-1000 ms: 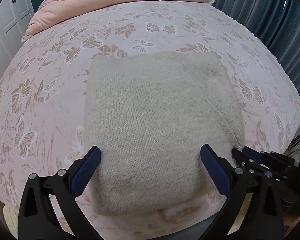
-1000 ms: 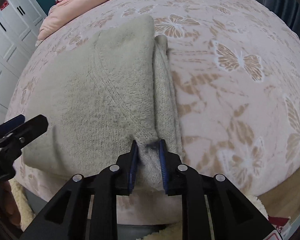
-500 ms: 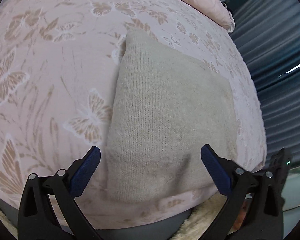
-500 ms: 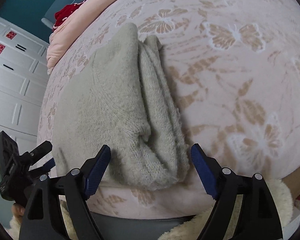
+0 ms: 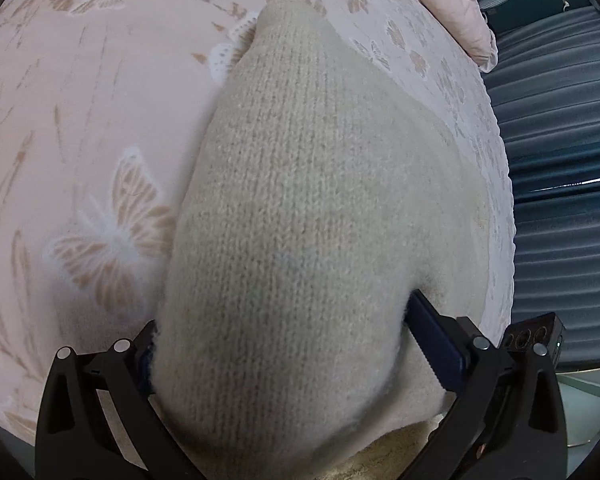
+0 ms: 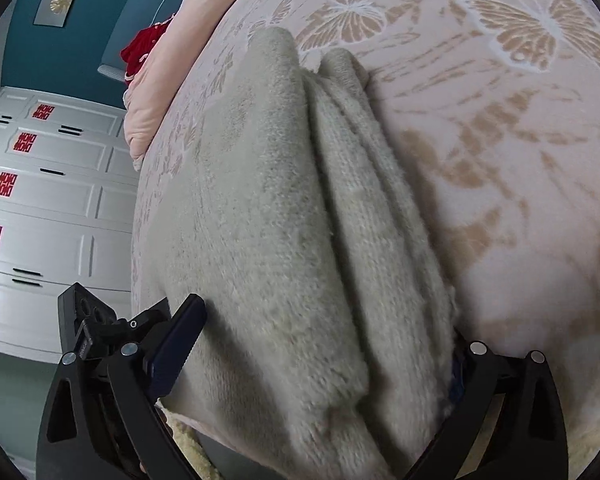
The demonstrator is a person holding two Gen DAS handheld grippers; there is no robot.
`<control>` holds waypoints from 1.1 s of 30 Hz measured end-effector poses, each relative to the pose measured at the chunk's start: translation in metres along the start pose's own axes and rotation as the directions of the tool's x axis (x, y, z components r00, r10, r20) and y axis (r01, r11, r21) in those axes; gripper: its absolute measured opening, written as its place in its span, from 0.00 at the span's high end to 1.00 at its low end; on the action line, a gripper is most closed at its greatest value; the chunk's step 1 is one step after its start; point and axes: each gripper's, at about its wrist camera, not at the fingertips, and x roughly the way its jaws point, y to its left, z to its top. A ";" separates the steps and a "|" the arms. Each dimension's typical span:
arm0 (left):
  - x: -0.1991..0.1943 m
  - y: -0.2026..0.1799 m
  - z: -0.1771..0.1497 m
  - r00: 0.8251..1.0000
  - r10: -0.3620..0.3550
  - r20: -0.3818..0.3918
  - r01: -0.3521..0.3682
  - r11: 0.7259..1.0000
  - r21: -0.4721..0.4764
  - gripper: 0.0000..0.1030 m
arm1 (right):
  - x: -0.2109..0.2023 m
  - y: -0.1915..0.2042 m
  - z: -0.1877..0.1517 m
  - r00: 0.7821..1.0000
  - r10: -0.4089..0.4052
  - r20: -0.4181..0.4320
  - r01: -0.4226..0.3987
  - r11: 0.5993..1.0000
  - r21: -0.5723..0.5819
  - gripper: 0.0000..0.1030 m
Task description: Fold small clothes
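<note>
A folded beige knit sweater (image 5: 308,216) lies on the pink butterfly-print bed (image 5: 80,120), near its front edge. My left gripper (image 5: 280,352) is open, its jaws straddling the sweater's near left corner; the left pad is mostly hidden by fabric. In the right wrist view the sweater (image 6: 284,232) shows stacked folded layers along its right edge. My right gripper (image 6: 312,360) is open, jaws wide around the near right corner, the right pad hidden behind the fabric. The other gripper (image 6: 100,320) shows at the left.
A pink quilt (image 5: 456,4) and a red item (image 6: 142,52) lie at the bed's head. White cabinets (image 6: 44,216) stand on one side, blue-grey curtains (image 5: 560,160) on the other. A cream fluffy rug (image 5: 392,452) lies below the bed's edge.
My right gripper opened, letting go of the sweater's edge. Both grippers moved forward and low, so their open jaws now surround the sweater's near corners.
</note>
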 end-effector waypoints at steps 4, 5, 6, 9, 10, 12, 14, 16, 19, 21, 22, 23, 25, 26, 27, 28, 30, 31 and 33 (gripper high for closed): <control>-0.009 -0.010 0.001 0.999 -0.036 0.000 0.036 0.997 0.061 0.18 | -0.003 0.014 0.004 1.000 -0.005 0.020 0.006 1.000 -0.019 0.60; -0.014 -0.016 -0.001 0.999 -0.038 0.003 0.037 0.994 0.099 0.29 | -0.010 0.018 0.003 0.999 0.010 0.032 -0.009 1.000 -0.021 0.64; -0.020 -0.023 -0.003 0.999 -0.043 0.004 0.042 0.990 0.135 0.39 | -0.018 0.025 -0.001 0.998 0.024 0.052 -0.022 0.999 -0.031 0.66; -0.044 -0.046 -0.010 0.993 -0.115 -0.016 0.115 0.973 0.198 0.47 | -0.054 0.051 -0.013 0.991 0.044 0.124 -0.033 0.995 -0.090 0.66; -0.053 -0.053 -0.014 0.990 -0.141 -0.021 0.142 0.966 0.215 0.47 | -0.069 0.060 -0.018 0.987 0.042 0.154 -0.024 0.993 -0.113 0.66; -0.073 -0.072 -0.023 0.980 -0.197 -0.025 0.196 0.946 0.257 0.47 | -0.102 0.076 -0.029 0.975 0.054 0.215 -0.024 0.990 -0.142 0.66; -0.097 -0.094 -0.032 0.965 -0.260 -0.022 0.254 0.919 0.300 0.47 | -0.141 0.094 -0.043 0.957 0.054 0.285 -0.002 0.984 -0.177 0.66; -0.129 -0.117 -0.042 0.945 -0.327 -0.012 0.309 0.879 0.363 0.47 | -0.181 0.110 -0.055 0.934 0.063 0.353 0.017 0.976 -0.219 0.66; -0.184 -0.150 -0.057 0.907 -0.420 0.032 0.355 0.803 0.479 0.47 | -0.238 0.144 -0.074 0.882 0.114 0.458 0.031 0.954 -0.298 0.66; -0.224 -0.165 -0.065 0.873 -0.484 0.068 0.372 0.749 0.549 0.47 | -0.272 0.172 -0.089 0.838 0.169 0.519 0.039 0.930 -0.365 0.66; -0.246 -0.170 -0.069 0.850 -0.520 0.086 0.382 0.721 0.579 0.46 | -0.289 0.181 -0.096 0.816 0.201 0.542 0.040 0.915 -0.401 0.65; -0.267 -0.171 -0.072 0.827 -0.554 0.102 0.390 0.694 0.606 0.44 | -0.303 0.194 -0.105 0.793 0.235 0.562 0.047 0.897 -0.440 0.65; -0.311 -0.172 -0.078 0.774 -0.617 0.144 0.391 0.644 0.658 0.43 | -0.325 0.221 -0.116 0.748 0.308 0.587 0.048 0.858 -0.511 0.65; -0.332 -0.172 -0.080 0.750 -0.639 0.169 0.377 0.624 0.685 0.43 | -0.332 0.235 -0.121 0.727 0.347 0.593 0.044 0.838 -0.544 0.64; -0.353 -0.170 -0.083 0.724 -0.661 0.198 0.359 0.605 0.711 0.42 | -0.338 0.250 -0.126 0.705 0.389 0.593 0.038 0.815 -0.579 0.64; -0.373 -0.169 -0.085 0.701 -0.677 0.223 0.336 0.590 0.735 0.42 | -0.341 0.264 -0.130 0.686 0.428 0.588 0.032 0.790 -0.613 0.64; -0.410 -0.161 -0.091 0.656 -0.701 0.281 0.276 0.569 0.775 0.42 | -0.346 0.290 -0.136 0.652 0.504 0.566 0.018 0.737 -0.676 0.63; -0.426 -0.156 -0.093 0.637 -0.706 0.309 0.242 0.564 0.790 0.41 | -0.345 0.301 -0.137 0.642 0.535 0.549 0.008 0.711 -0.703 0.63; -0.451 -0.143 -0.096 0.605 -0.709 0.362 0.176 0.563 0.808 0.36 | -0.337 0.321 -0.136 0.628 0.587 0.511 -0.024 0.670 -0.742 0.60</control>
